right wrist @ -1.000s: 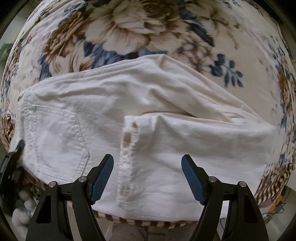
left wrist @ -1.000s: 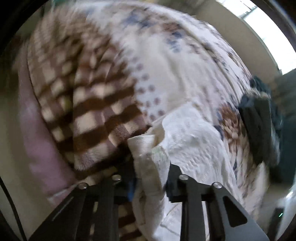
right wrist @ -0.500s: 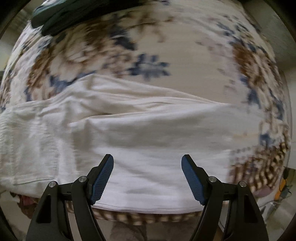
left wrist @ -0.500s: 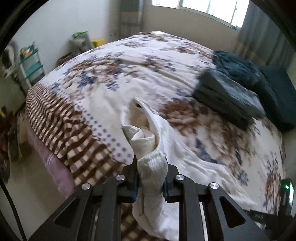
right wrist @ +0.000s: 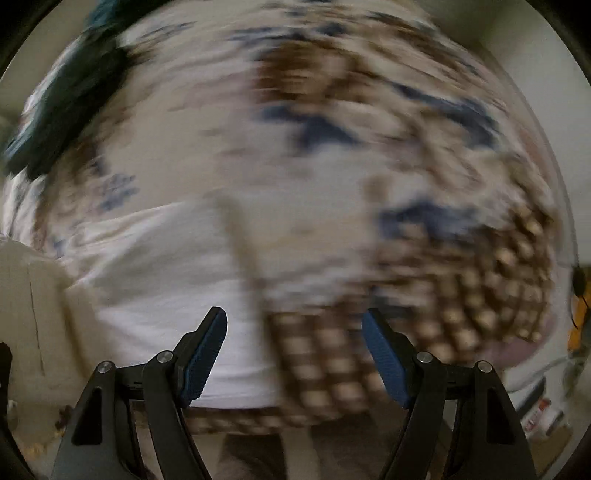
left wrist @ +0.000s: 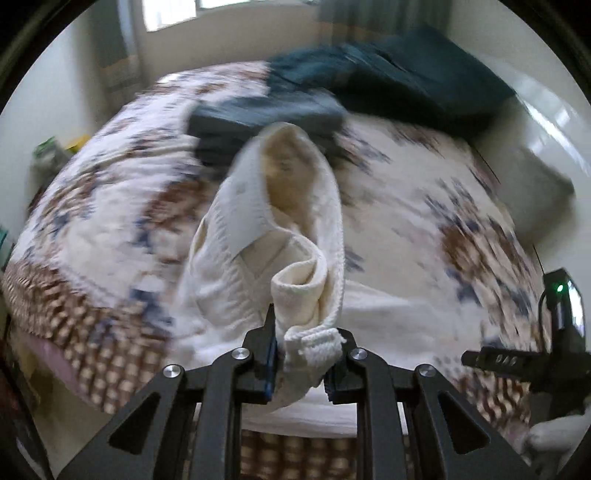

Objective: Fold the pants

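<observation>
White ribbed cotton fills the nearest part of the left wrist view: the left gripper (left wrist: 306, 354) has its black jaws pinched nearly together on a bunched edge of the white textured pants (left wrist: 280, 236), with a knotted, frayed hem squeezed between the blue pads. Above the jaws the cloth rises in a rolled loop and opens into a hollow tube with a yellowish lining, so this end hangs lifted clear of the bed. Below and to the right, more of the pants lies flat and pale across the near edge of the floral bedspread with a brown checked border (left wrist: 110, 206).

At the right edge of that view a black device with a small green light (left wrist: 561, 295) stands close by, and a pale gloved hand (left wrist: 554, 439) shows under it. Farther back on the bed, directly behind the raised loop, sits a stack of folded dark grey-blue garments (left wrist: 266, 118), and beyond it a rumpled dark teal blanket (left wrist: 417, 74) reaches toward the white wall. A window (left wrist: 170, 14) glows at the far end.

From the right wrist view, heavily smeared, the right gripper (right wrist: 295, 354) looks down with its jaws spread wide and nothing between them. Just under them lie the pants (right wrist: 159, 288) on the left and the checked border (right wrist: 461, 288) on the right. A dark teal shape sits at the far upper left, and a beige floor runs beneath the bed edge.
</observation>
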The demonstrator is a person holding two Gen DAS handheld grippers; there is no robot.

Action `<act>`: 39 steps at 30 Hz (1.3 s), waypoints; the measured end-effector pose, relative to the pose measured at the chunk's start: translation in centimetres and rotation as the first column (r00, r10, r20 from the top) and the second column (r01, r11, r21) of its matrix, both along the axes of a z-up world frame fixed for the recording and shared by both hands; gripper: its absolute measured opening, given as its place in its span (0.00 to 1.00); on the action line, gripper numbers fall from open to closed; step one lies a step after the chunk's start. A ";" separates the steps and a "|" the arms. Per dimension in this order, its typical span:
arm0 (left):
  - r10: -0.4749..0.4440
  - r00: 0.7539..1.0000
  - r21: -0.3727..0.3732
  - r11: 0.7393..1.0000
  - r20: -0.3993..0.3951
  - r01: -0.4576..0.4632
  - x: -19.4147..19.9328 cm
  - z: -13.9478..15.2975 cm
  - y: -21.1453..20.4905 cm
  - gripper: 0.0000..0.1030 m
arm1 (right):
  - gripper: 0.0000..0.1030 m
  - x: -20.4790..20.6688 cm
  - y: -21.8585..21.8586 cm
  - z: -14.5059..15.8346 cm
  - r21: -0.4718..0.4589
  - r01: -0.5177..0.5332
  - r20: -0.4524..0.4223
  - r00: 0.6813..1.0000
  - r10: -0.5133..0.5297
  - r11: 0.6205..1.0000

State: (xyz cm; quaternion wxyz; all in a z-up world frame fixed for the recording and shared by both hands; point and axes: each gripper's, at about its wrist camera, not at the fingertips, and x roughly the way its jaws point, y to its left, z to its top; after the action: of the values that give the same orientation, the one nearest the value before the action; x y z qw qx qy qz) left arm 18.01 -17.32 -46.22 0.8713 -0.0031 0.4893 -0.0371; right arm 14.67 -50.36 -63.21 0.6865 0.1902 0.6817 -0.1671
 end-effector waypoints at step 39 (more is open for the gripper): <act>0.284 0.887 0.151 0.958 -0.364 -0.245 6.1 -9.2 13.6 0.89 | 0.56 7.2 7.3 -8.5 0.426 -0.087 0.001 0.995 0.095 0.900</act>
State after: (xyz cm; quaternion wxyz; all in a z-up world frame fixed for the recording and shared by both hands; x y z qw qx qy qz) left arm 24.11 -3.75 -55.41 0.7551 -0.0331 0.6458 0.1079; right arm 21.85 -43.11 -71.71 0.6288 0.3018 0.7164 0.0160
